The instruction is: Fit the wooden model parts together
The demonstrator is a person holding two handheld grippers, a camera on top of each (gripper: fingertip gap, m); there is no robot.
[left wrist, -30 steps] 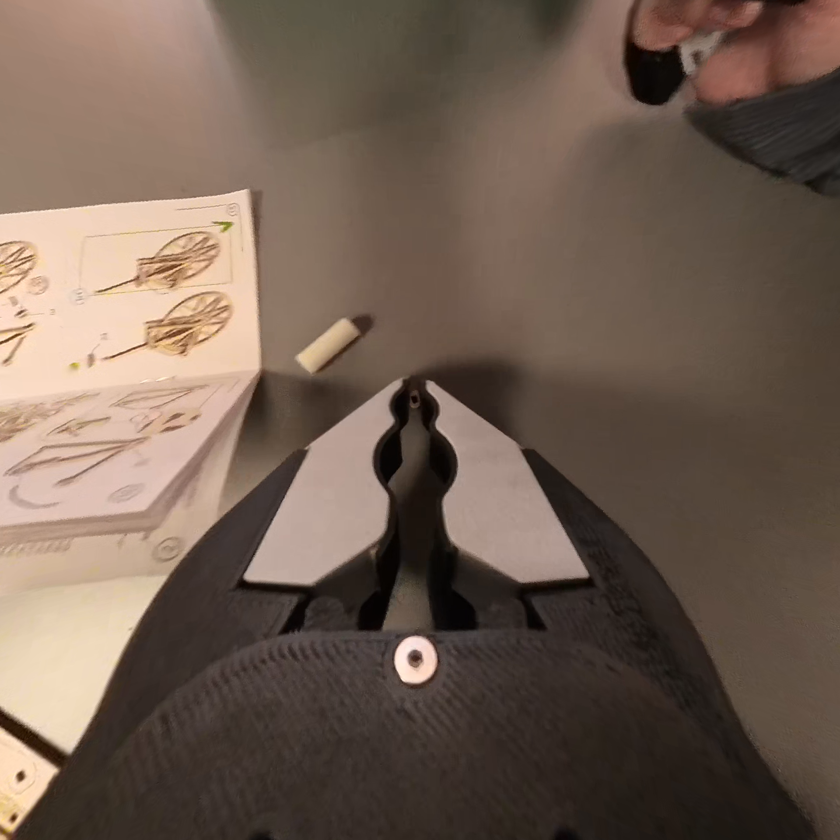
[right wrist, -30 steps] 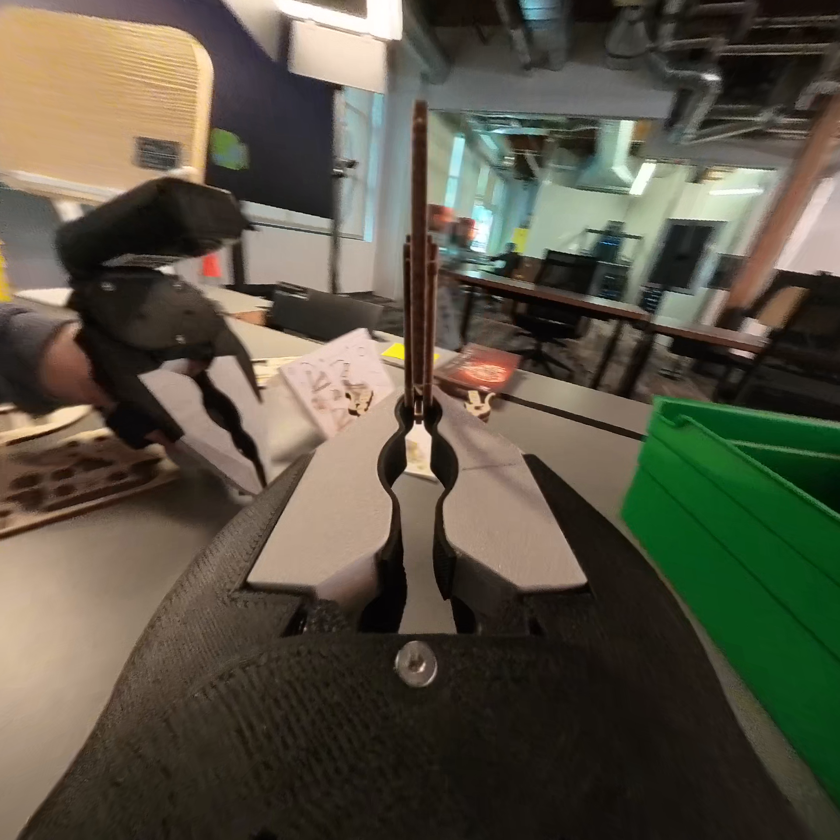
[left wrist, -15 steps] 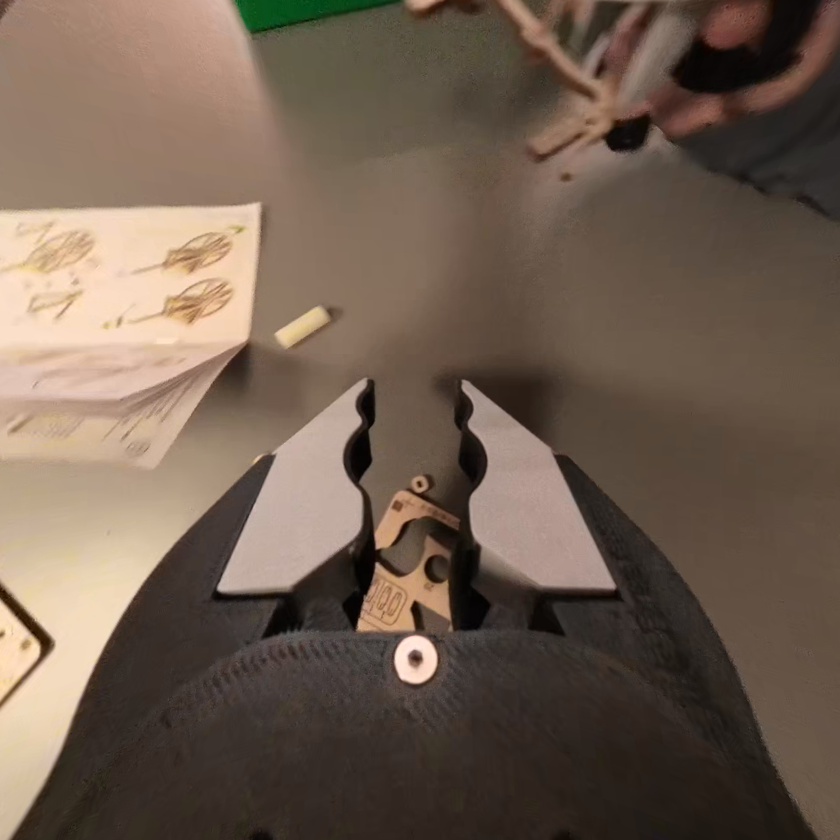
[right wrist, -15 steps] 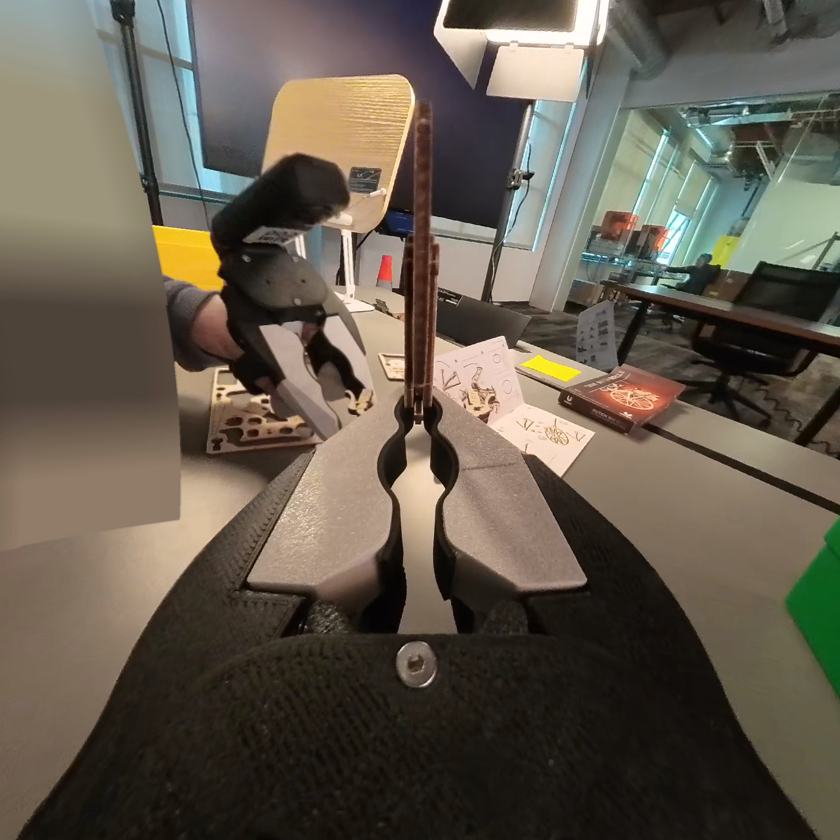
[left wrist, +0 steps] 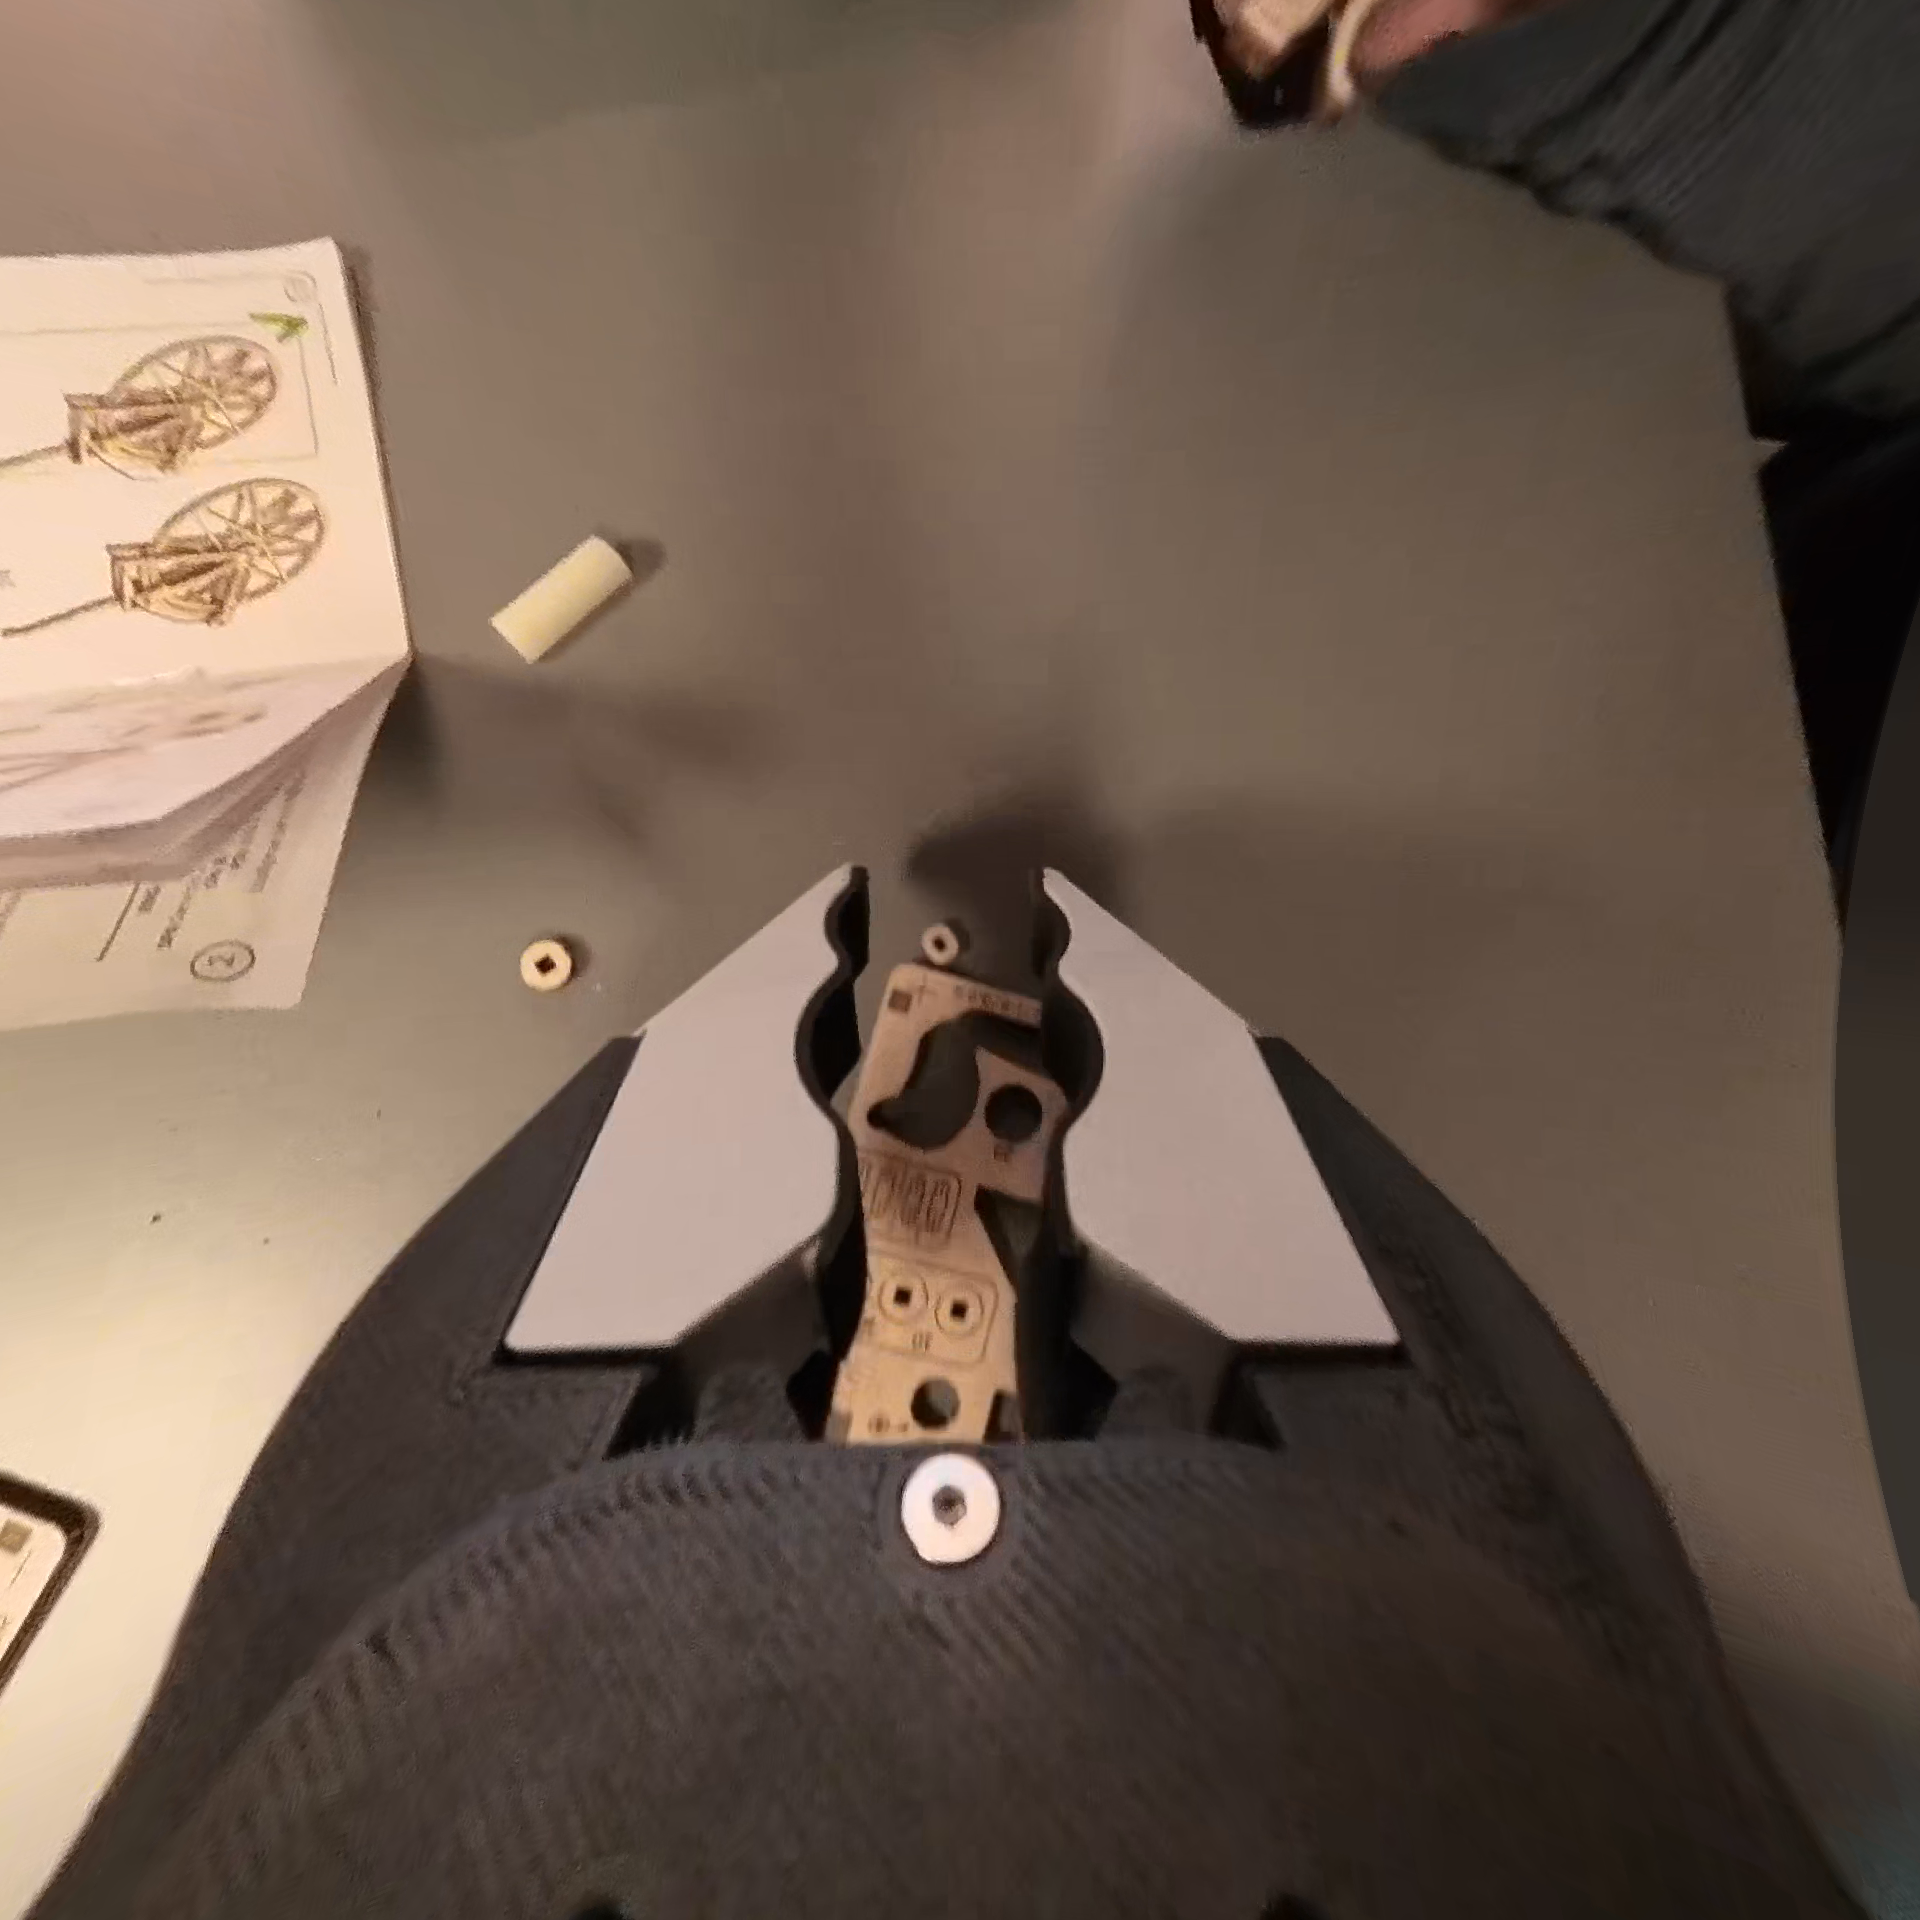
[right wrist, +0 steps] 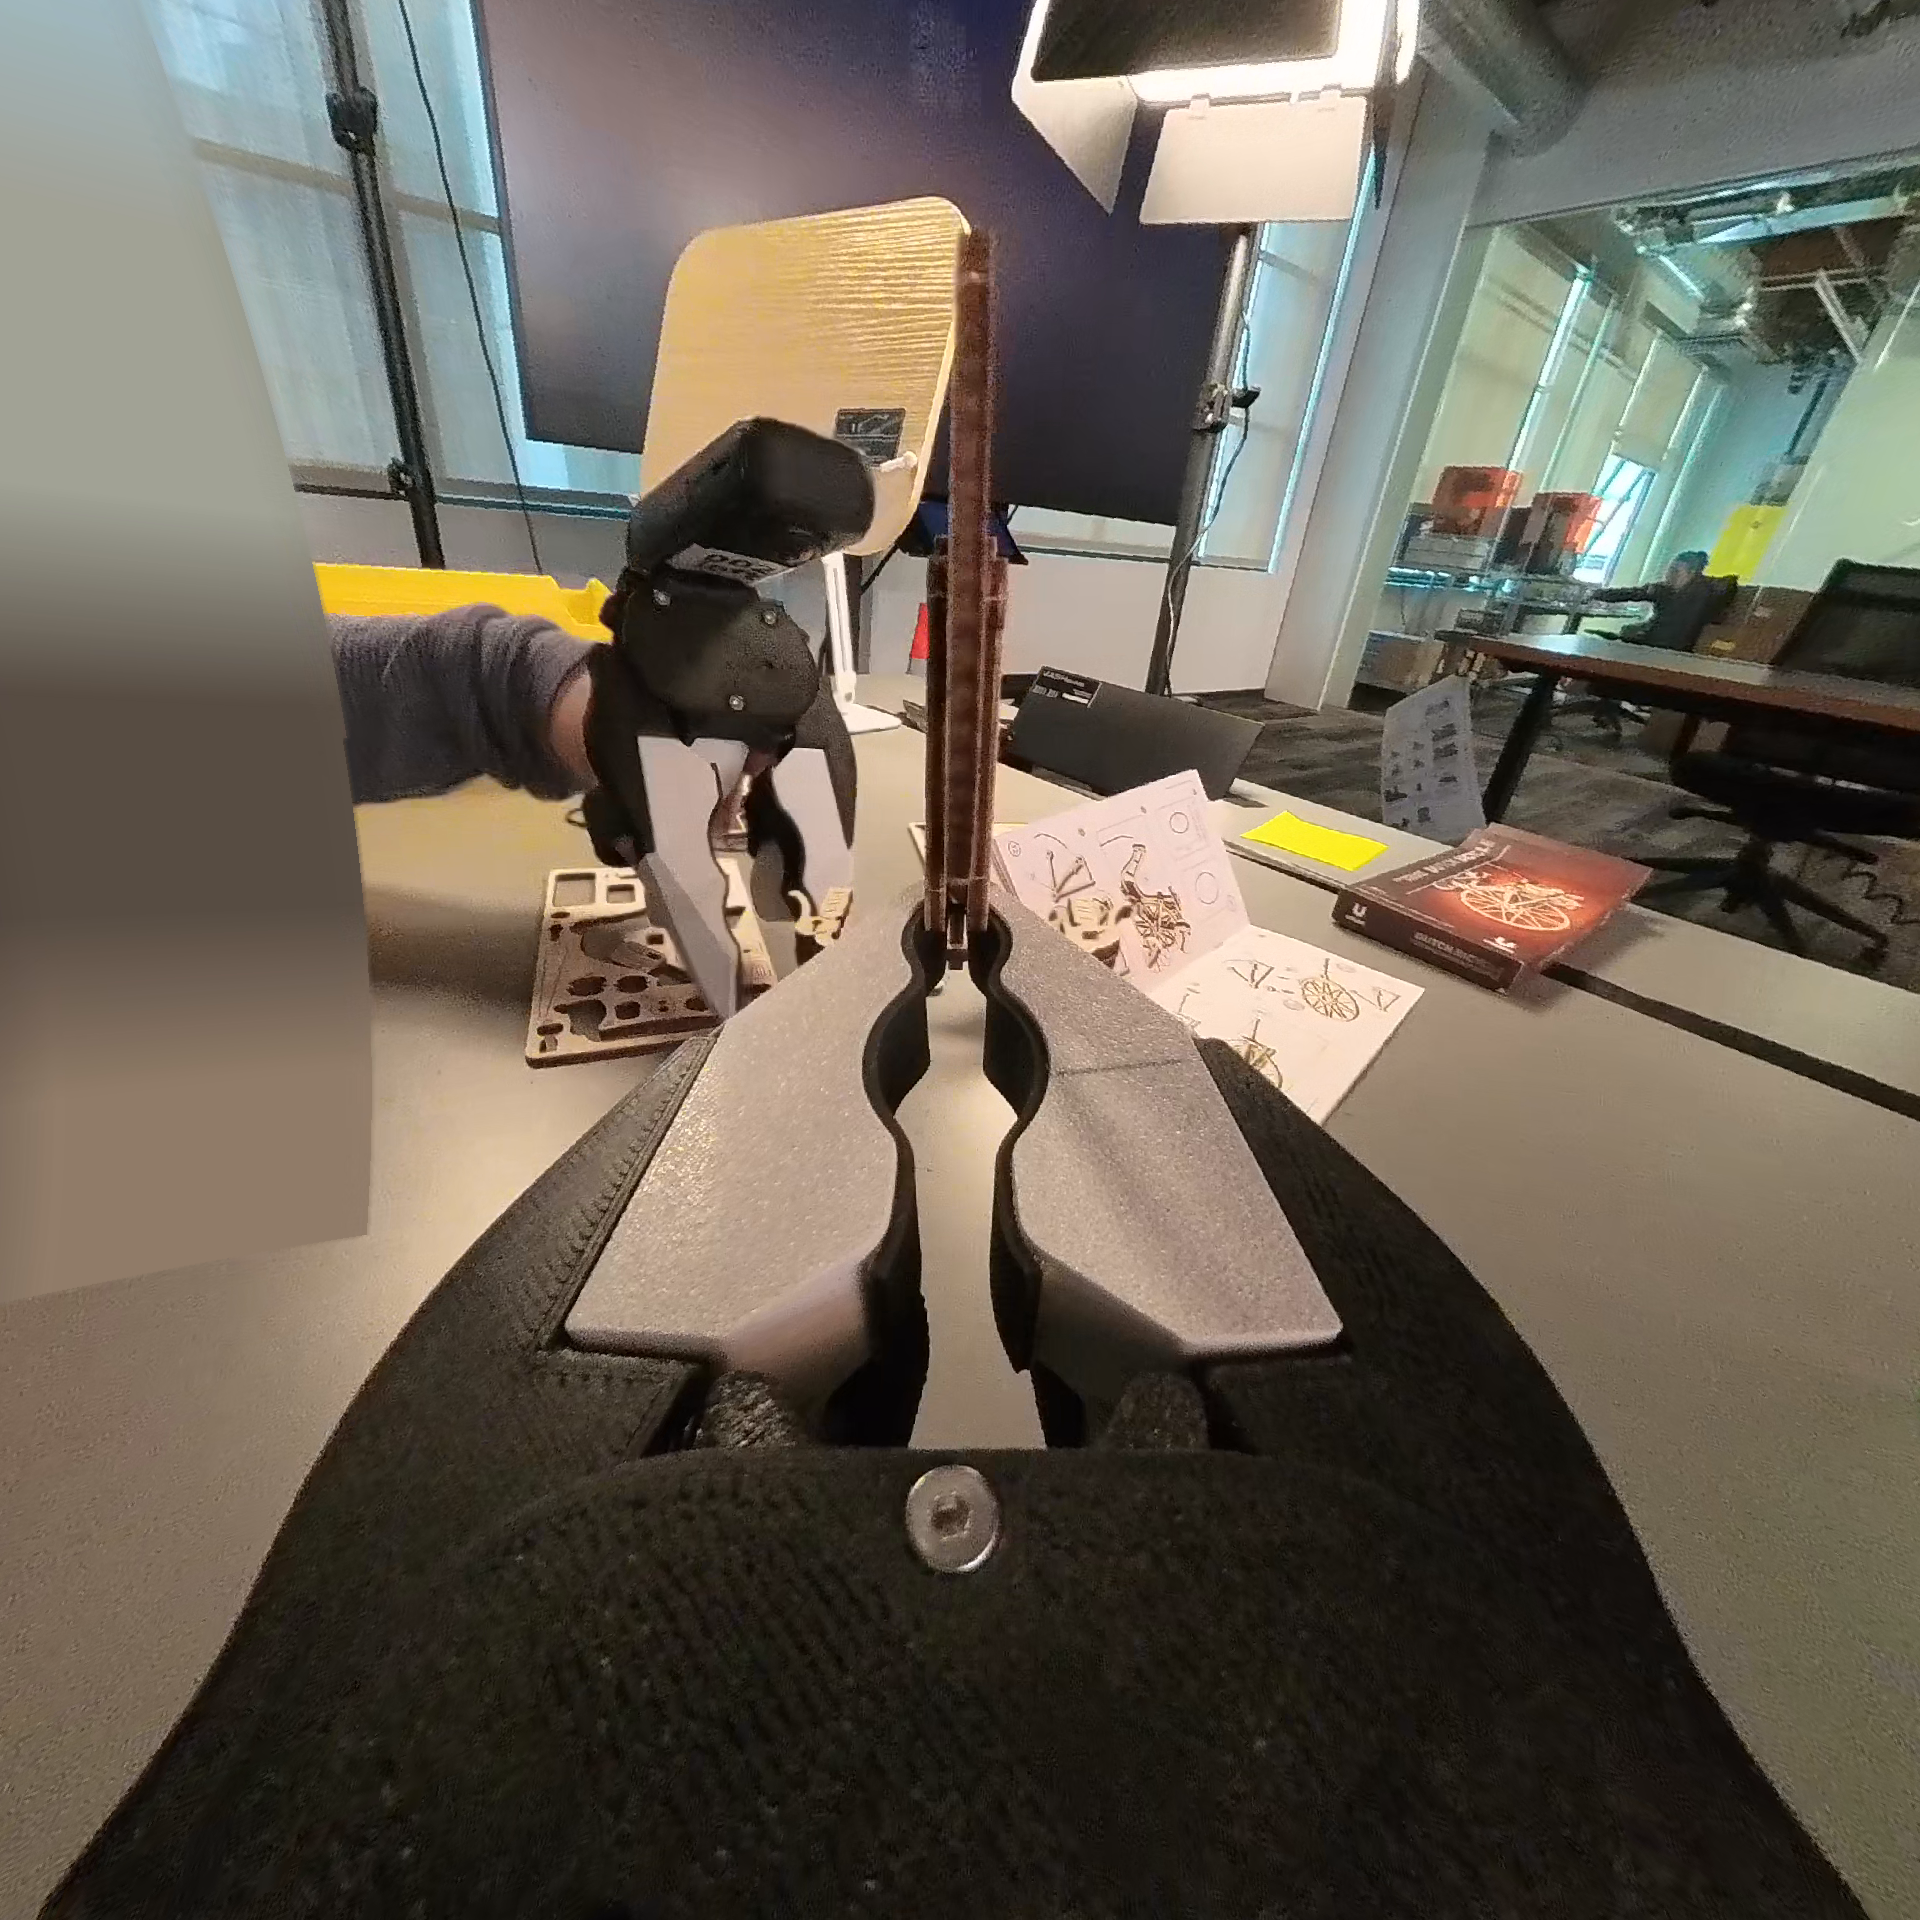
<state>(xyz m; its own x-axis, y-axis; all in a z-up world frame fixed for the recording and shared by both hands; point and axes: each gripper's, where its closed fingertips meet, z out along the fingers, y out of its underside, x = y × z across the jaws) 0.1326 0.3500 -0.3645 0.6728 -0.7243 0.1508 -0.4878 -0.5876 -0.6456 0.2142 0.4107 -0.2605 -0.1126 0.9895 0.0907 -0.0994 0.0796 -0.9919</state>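
Left gripper (left wrist: 954, 883) hangs over the grey table (left wrist: 1247, 623), fingers spread and holding nothing. Directly beneath the gap lies a small wooden ring (left wrist: 940, 943), just beyond the top edge of a flat parts sheet (left wrist: 935, 1195) whose long axis runs back under the gripper's body. A second ring (left wrist: 550, 963) lies to the left, beside the booklet (left wrist: 187, 520); a pale cylindrical peg (left wrist: 561, 597) lies farther off, up and left.

Right gripper (right wrist: 954, 914) is clenched on the lower end of a wooden assembly (right wrist: 971, 623), seen edge-on: thin layered plates standing upright, long axis vertical, rising well above the fingertips. Seen from the right wrist view, the left gripper is off to the left and beyond, pointing downward over a cut-out sheet (right wrist: 613, 987).

The governing relation is probably that between the first ring and the left fingers: it sits between the tips, slightly short of them, so a straight descent with a small draw-back would bracket it. The left gripper is by far the nearer; the right is occupied as holder. The ring is small and lies flat, so a slip at closing is the likely fault.
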